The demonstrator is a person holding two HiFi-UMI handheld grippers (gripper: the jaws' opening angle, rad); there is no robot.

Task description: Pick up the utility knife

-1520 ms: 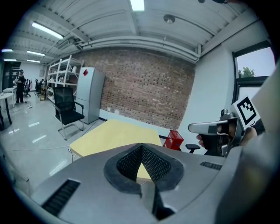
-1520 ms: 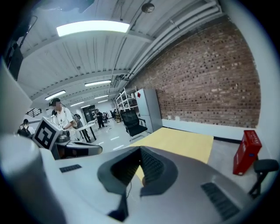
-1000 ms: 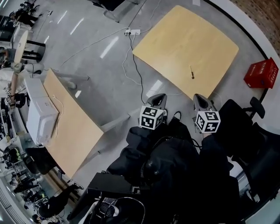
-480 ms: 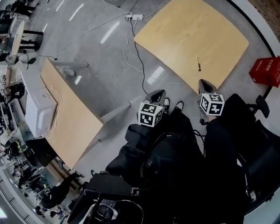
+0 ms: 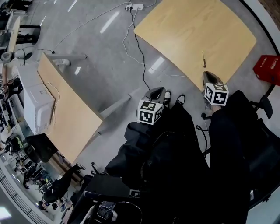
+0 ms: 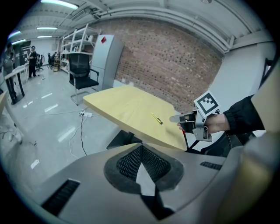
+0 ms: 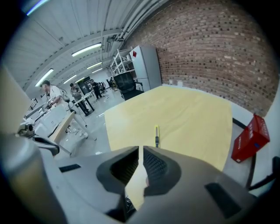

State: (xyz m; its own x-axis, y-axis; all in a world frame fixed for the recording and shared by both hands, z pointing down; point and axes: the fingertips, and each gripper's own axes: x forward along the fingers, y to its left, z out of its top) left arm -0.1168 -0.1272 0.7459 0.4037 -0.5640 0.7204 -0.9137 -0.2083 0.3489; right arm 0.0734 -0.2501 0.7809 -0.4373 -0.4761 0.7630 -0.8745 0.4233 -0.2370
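The utility knife point(image 5: 203, 59), slim and yellow with a dark end, lies on the light wooden table point(image 5: 192, 30) near its front edge. In the right gripper view the knife point(image 7: 156, 135) lies straight ahead, just beyond the jaws. My right gripper point(image 5: 209, 75) hovers at the table's front edge, a little short of the knife, shut and empty. My left gripper point(image 5: 158, 91) hangs lower and to the left, over the floor by my legs, also shut and empty. The left gripper view shows the knife point(image 6: 156, 118) on the table and the right gripper point(image 6: 181, 118) beside it.
A red crate point(image 5: 267, 69) sits on the floor right of the table. Cables point(image 5: 135, 39) and a power strip point(image 5: 133, 6) cross the floor on the left. A second table point(image 5: 65, 109) carries a white box point(image 5: 37, 107). An office chair point(image 5: 258, 105) stands at right.
My right gripper has moved forward and up to the table's front edge, closer to the knife. The left gripper has stayed about where it was.
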